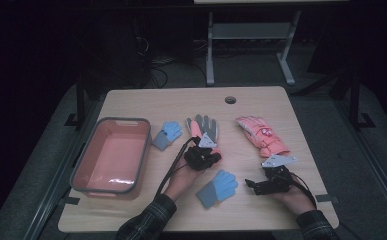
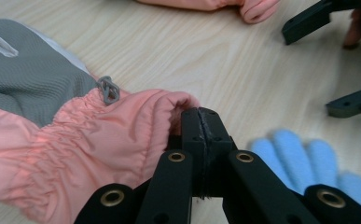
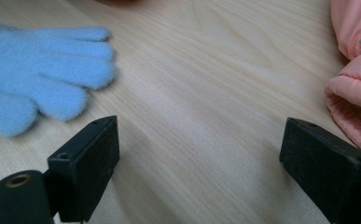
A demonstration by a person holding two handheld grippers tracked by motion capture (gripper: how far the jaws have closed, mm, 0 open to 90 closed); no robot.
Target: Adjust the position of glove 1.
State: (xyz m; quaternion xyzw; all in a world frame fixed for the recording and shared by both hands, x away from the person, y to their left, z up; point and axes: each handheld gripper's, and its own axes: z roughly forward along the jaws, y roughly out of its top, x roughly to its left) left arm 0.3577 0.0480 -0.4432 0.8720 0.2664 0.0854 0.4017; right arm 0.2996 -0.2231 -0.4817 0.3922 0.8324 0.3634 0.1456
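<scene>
A pink glove with a grey palm point(image 1: 202, 126) lies at the table's middle, fingers pointing away. My left gripper point(image 1: 204, 149) is at its near end. In the left gripper view the jaws are pressed together point(image 2: 200, 116) with the gathered pink cuff point(image 2: 122, 126) bunched up against their tips. My right gripper point(image 1: 252, 184) rests low at the front right, its jaws wide apart point(image 3: 201, 154) over bare wood. A blue knit glove point(image 1: 217, 187) lies between the two hands, and it appears again point(image 3: 38, 79) left of the right gripper's jaws.
A pink bin with a grey rim point(image 1: 76, 165) stands at the left. A second small blue glove point(image 1: 167, 134) lies beside the bin. Another pink glove point(image 1: 261, 135) lies right of centre. A round cable hole point(image 1: 230, 99) is near the far edge.
</scene>
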